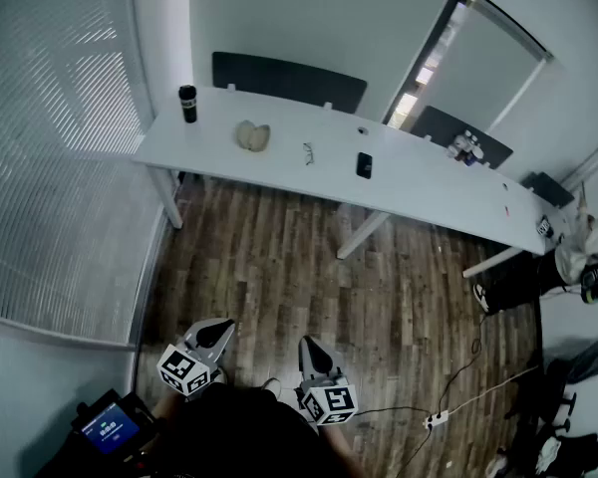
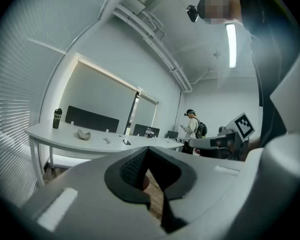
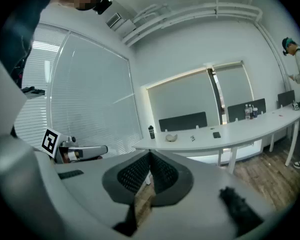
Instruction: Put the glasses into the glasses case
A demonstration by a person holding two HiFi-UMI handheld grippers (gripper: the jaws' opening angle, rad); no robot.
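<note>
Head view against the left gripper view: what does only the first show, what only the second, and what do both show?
Only the head view shows the white power strip on the wooden floor and the blue-lit screen at the bottom left. Only the left gripper view shows the ceiling lamp and ceiling pipes. Both show the white table with the dark bottle, glasses case, glasses and phone.

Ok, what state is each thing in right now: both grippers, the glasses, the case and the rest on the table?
Left gripper: shut, empty.
Right gripper: shut, empty.
Glasses: on the table, outside the case and apart from it.
Glasses case: on the table, seems to lie open.
Phone: lying flat.
Black bottle: upright.
</note>
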